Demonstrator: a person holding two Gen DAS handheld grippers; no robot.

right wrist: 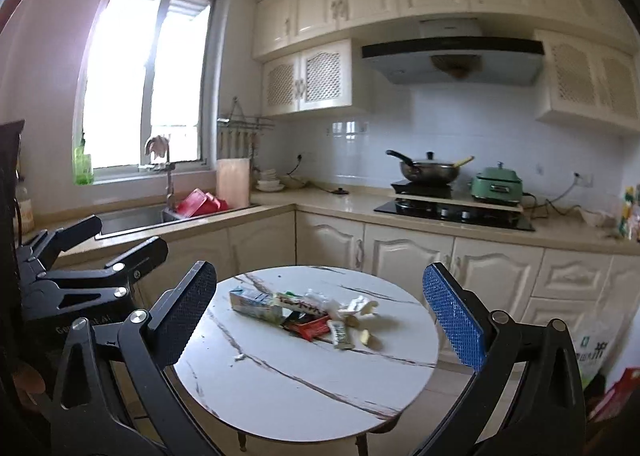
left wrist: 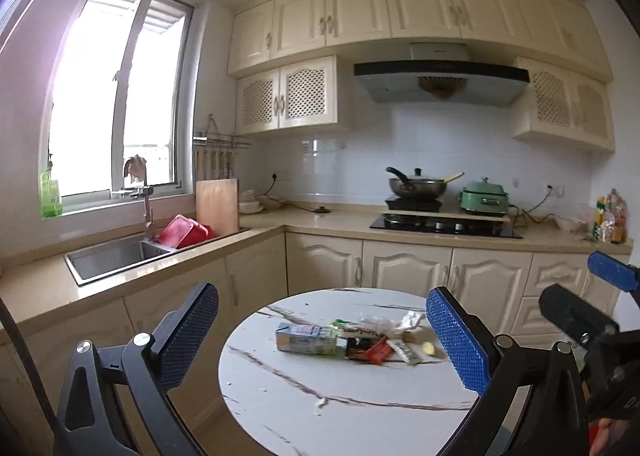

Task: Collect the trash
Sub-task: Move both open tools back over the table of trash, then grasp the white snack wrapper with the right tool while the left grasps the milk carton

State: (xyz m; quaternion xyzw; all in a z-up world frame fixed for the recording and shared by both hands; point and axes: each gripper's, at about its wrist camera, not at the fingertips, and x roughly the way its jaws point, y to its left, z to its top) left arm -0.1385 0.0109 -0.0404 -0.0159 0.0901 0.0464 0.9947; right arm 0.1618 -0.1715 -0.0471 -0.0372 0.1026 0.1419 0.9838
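A heap of trash lies on a round white marble table (left wrist: 320, 396) (right wrist: 304, 380): a blue-green drink carton (left wrist: 306, 339) (right wrist: 256, 303), red and black snack wrappers (left wrist: 370, 350) (right wrist: 306, 326), crumpled white paper (left wrist: 412, 322) (right wrist: 358, 306) and a green-white sachet (right wrist: 341, 334). A small white scrap (left wrist: 321, 402) (right wrist: 239, 357) lies apart, nearer me. My left gripper (left wrist: 324, 340) is open and empty, held above the table's near side. My right gripper (right wrist: 320, 318) is open and empty too. Each gripper shows at the edge of the other's view.
An L-shaped kitchen counter runs behind the table, with a sink (left wrist: 116, 254), red tubs (left wrist: 184, 232), a cutting board (left wrist: 217, 205), a hob with a wok (left wrist: 420, 182) and a green cooker (left wrist: 484, 196). Bags stand on the floor at the right (right wrist: 596, 352).
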